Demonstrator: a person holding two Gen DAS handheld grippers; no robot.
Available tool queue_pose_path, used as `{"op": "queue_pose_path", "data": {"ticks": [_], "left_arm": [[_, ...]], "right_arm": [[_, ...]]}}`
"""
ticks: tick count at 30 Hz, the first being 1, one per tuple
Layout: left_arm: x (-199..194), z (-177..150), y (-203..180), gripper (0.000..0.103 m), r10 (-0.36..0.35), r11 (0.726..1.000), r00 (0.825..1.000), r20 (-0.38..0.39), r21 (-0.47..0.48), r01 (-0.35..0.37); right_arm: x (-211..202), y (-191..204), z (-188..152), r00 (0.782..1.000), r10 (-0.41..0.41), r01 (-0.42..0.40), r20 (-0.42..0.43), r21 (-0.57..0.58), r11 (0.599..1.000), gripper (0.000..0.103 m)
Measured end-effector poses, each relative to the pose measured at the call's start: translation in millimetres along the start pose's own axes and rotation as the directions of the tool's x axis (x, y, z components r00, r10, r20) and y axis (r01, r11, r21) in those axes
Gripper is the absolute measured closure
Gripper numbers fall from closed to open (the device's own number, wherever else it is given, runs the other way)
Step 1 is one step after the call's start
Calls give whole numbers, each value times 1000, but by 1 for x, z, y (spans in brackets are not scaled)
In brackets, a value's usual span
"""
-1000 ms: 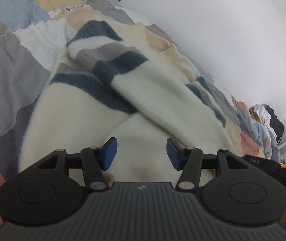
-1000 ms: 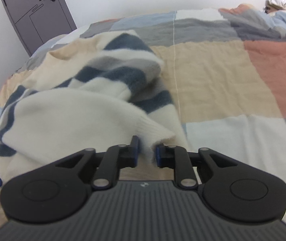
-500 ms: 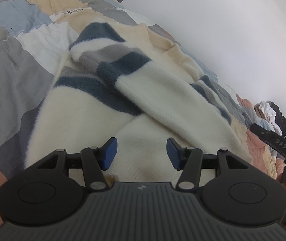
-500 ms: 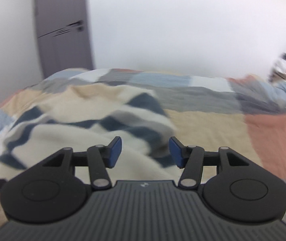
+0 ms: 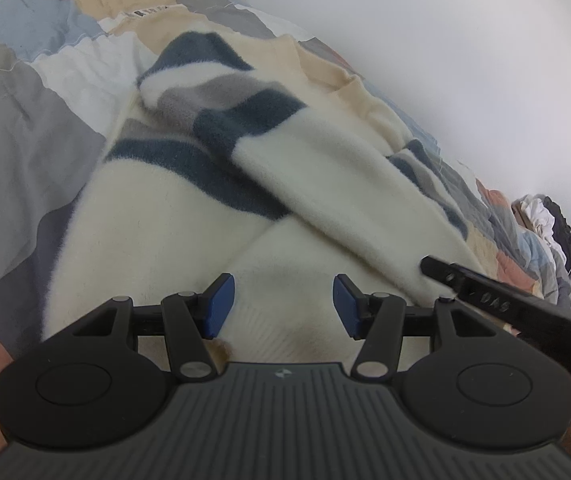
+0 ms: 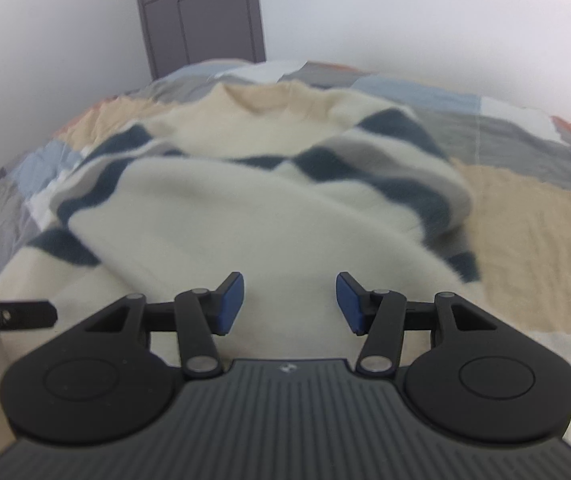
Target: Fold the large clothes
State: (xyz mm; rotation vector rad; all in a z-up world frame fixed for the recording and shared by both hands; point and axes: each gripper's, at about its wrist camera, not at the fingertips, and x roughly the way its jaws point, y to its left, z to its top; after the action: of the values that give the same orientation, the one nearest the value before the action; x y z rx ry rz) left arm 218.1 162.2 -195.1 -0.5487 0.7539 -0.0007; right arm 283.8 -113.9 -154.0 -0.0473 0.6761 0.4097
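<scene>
A cream sweater with navy and grey stripes point(image 5: 189, 216) lies on the patchwork bed, with one striped sleeve point(image 5: 325, 184) folded across its body. My left gripper point(image 5: 283, 306) is open and empty, low over the sweater's ribbed hem. My right gripper point(image 6: 289, 304) is open and empty over the cream body of the sweater point(image 6: 245, 216). The right gripper's finger point(image 5: 481, 292) reaches in at the right of the left wrist view. The left gripper's finger point(image 6: 9, 314) shows at the left edge of the right wrist view.
The patchwork quilt point(image 5: 25, 136) in grey, blue, peach and cream covers the bed. A pile of other clothes point(image 5: 545, 216) lies at the bed's far end. A white wall runs along one side. A grey door point(image 6: 201, 12) stands beyond the bed.
My right gripper let go of the sleeve cuff, opened, and swung over the sweater body. The left gripper stayed open and shifted only slightly.
</scene>
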Motion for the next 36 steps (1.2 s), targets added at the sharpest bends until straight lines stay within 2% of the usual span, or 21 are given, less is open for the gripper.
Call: {"op": "queue_pose_path", "data": {"ticks": [7,13,18,25,28,30,34,36], "left_arm": [[5,1,1,42,-3,1000,1000,-12,-3,3],[5,2,4,42,-14,1000,1000,-15,-16,14],[-3,0,4,42,-32,999,999,-11,-33,31],[-19,-5,6,42,-15,999,1000,14,-44,16],[-30,-9,-1,42,36,999,998,47,2,-37],[-36,-11,-3,42,31,999,998,53,5,-31],[-45,-16,-2,42,73,997,996,58,2,-73],[-50,-19,-1,42,118,993,992,54,-3,-118]], "right_arm": [[16,2,-6,997,1,-2,-72,-6,1000,47],[18,-5,-7,996,23,-21,-88,25,999,47],[12,-8,-8,995,33,-27,-94,61,998,47],[-9,-16,-14,993,32,-19,-113,110,994,49],[-25,-16,-17,995,-16,27,-103,99,995,49],[-36,-20,-19,995,-45,55,-92,112,992,49],[-60,-37,-27,994,-81,95,-75,210,973,49],[-69,-50,-30,991,-115,131,-72,281,951,49]]}}
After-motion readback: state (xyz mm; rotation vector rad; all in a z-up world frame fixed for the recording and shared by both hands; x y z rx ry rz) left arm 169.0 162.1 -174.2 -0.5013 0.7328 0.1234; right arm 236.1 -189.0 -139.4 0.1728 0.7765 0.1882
